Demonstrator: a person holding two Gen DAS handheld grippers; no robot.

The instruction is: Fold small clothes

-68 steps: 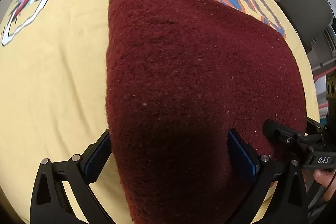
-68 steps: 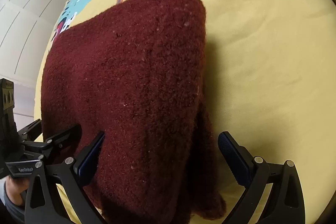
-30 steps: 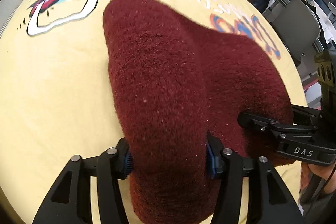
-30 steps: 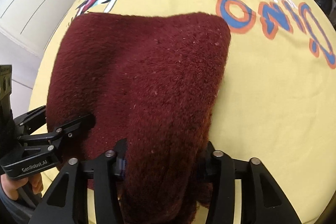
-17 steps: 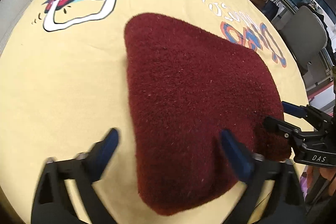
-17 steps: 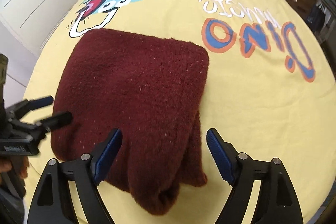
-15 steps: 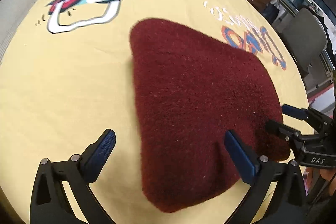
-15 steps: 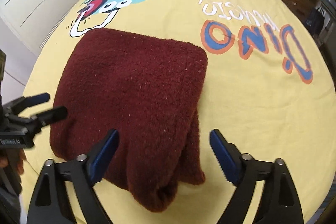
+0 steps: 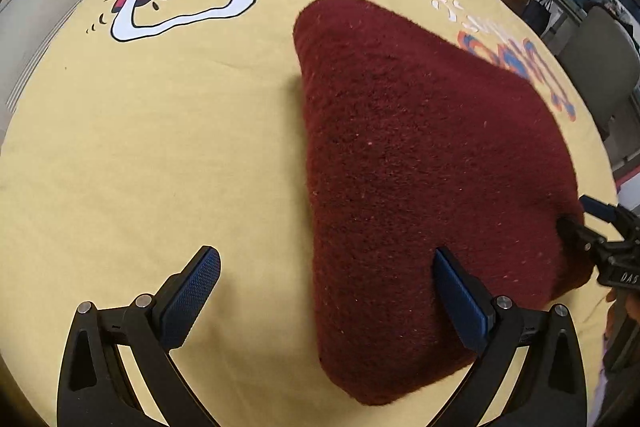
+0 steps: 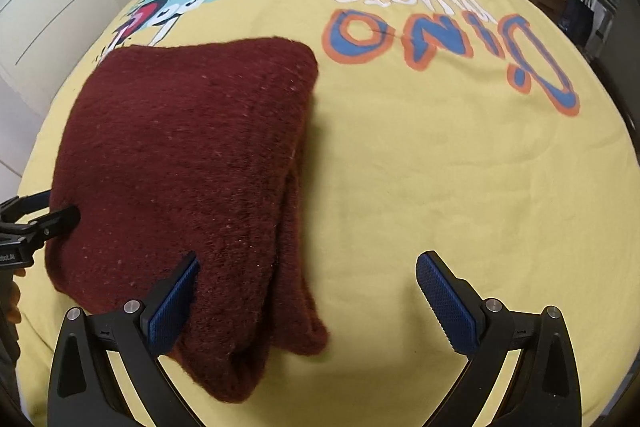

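Left wrist view shows the left gripper (image 9: 326, 297) held low over the yellow sheet (image 9: 160, 155), jaws spread wide and empty, its right finger (image 9: 460, 301) over the folded maroon sweater (image 9: 420, 179) lying flat on the sheet. Right wrist view shows the right gripper (image 10: 306, 301) likewise jaws spread, left finger (image 10: 174, 307) over the sweater's near edge, right finger (image 10: 444, 303) above bare sheet.
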